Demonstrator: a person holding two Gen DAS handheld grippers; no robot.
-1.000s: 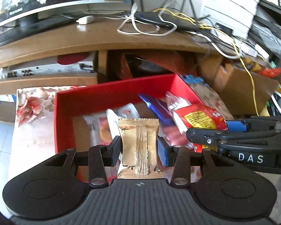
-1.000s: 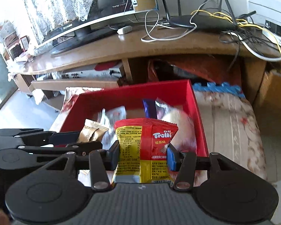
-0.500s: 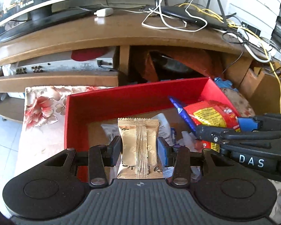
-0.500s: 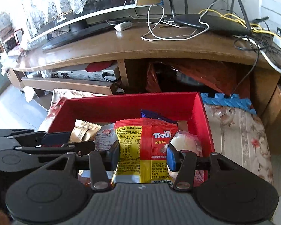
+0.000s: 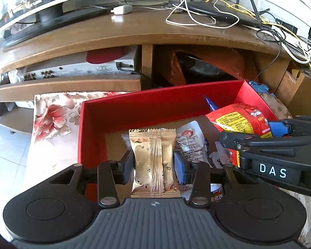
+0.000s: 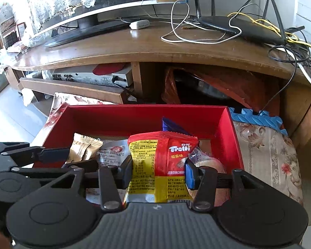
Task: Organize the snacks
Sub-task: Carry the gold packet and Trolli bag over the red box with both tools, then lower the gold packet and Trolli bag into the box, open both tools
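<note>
Both claws have dropped closer over the red box (image 5: pixel 134 105) since a second ago, its far wall now higher in view. My left claw (image 5: pixel 153 164) is clamped on the gold packet (image 5: pixel 153 157), upright over the box's near edge. My right claw (image 6: pixel 158 173), at 3 o'clock from it, grips the red Trolli bag (image 6: pixel 161 161). White wrapper (image 5: pixel 189 143) lies inside the box.

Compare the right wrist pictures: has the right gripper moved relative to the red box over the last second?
Yes. The right gripper, shut on the Trolli bag, has moved left: the red box now sits centred, no longer off to the left.
</note>
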